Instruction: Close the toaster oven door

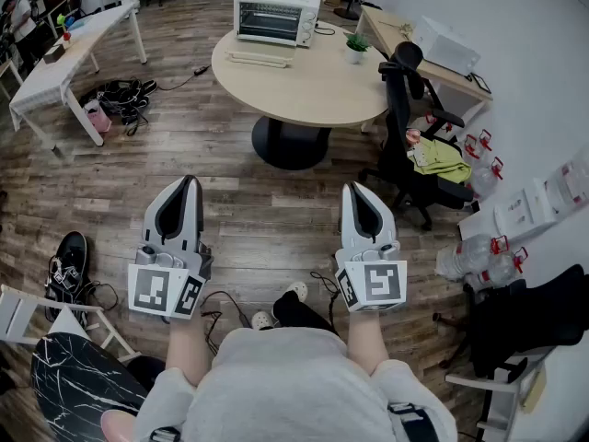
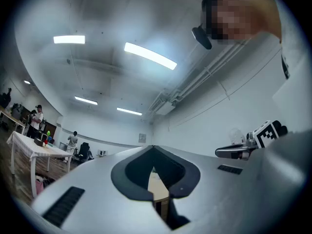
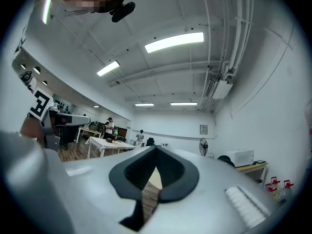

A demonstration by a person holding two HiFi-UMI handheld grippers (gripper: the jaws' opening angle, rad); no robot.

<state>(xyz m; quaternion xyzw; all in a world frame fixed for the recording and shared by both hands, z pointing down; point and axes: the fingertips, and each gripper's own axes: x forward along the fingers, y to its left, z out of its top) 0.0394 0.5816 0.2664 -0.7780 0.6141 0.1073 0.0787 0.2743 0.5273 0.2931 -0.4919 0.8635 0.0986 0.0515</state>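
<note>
Office: round table [image 1: 304, 81], swivel chair [image 1: 405, 150], ceiling strip lights [image 3: 174, 41].

A potted plant [image 1: 355, 46] tops the round table [image 1: 308, 88], office chair [image 1: 398, 129] beside.

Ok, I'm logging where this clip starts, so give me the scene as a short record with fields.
toaster oven: on the round table, far ahead of the person
oven door: open, folded down flat in front
left hand-held gripper: shut, empty, well short of the oven
right hand-held gripper: shut, empty, well short of the oven
task state: door not yet closed
</note>
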